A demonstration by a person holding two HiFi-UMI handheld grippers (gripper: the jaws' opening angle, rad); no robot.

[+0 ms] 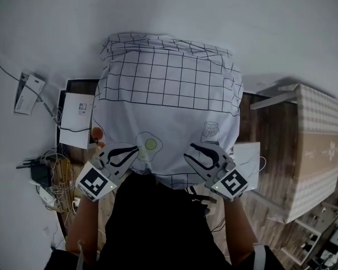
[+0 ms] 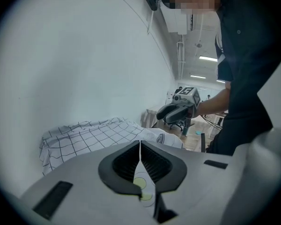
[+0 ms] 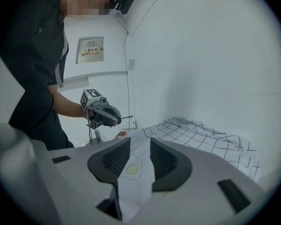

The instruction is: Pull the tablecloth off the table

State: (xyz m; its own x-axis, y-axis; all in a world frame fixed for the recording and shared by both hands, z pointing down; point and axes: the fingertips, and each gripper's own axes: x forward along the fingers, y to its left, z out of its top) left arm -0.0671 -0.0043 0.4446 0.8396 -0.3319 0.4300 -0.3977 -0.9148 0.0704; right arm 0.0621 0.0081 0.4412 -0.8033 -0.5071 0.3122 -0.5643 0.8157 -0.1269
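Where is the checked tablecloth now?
Head view, centre: the tablecloth lies over the table, bunched at the wall; its near edge is pinched in the left tool and passes between the parted jaws of the right tool.

Plain indoor workroom, likely a lab or test space. Bare white walls (image 1: 214, 10) meet a wood-plank floor (image 1: 273, 151). A tangle of cables and adapters (image 1: 42, 176) lies off the worktop's (image 1: 247, 117) left edge. A labelled wall panel (image 3: 90, 50) and ceiling strip lights (image 2: 207, 58) show farther off.
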